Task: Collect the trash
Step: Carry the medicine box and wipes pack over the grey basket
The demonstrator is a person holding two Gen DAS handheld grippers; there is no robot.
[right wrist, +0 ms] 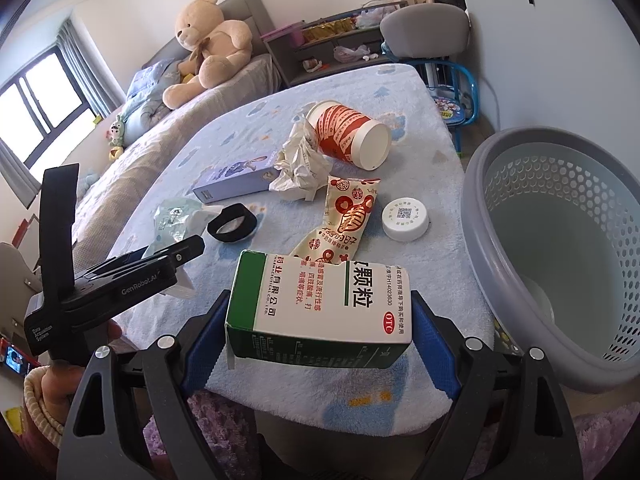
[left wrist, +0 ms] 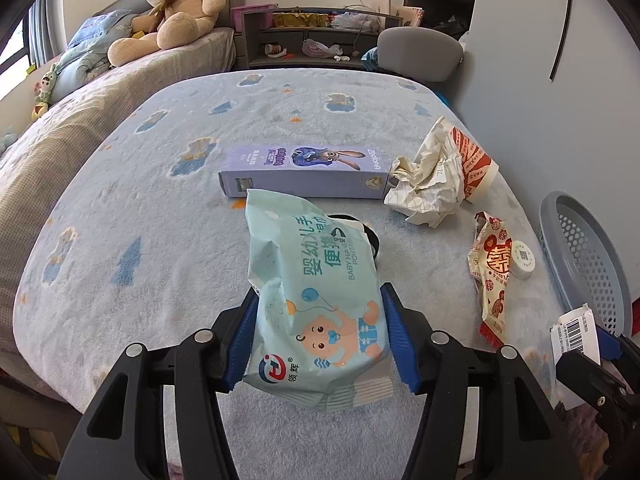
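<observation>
My left gripper [left wrist: 320,336] is shut on a light-blue baby wipes pack [left wrist: 316,292] and holds it above the blue blanket-covered table [left wrist: 160,208]. My right gripper [right wrist: 320,344] is shut on a green-and-white medicine box [right wrist: 320,312] near the table's front edge, left of the grey perforated basket [right wrist: 560,240]. On the table lie a purple carton [left wrist: 304,172], crumpled paper [left wrist: 428,188], a red-and-white paper cup [right wrist: 348,136], a red-patterned snack wrapper [right wrist: 344,220], a white lid [right wrist: 405,218] and a black ring [right wrist: 232,224].
A bed with a big teddy bear [left wrist: 176,8] lies to the left. A grey shelf [left wrist: 312,36] and a grey chair [left wrist: 420,52] stand beyond the table. A blue child's chair [right wrist: 456,96] stands at the right.
</observation>
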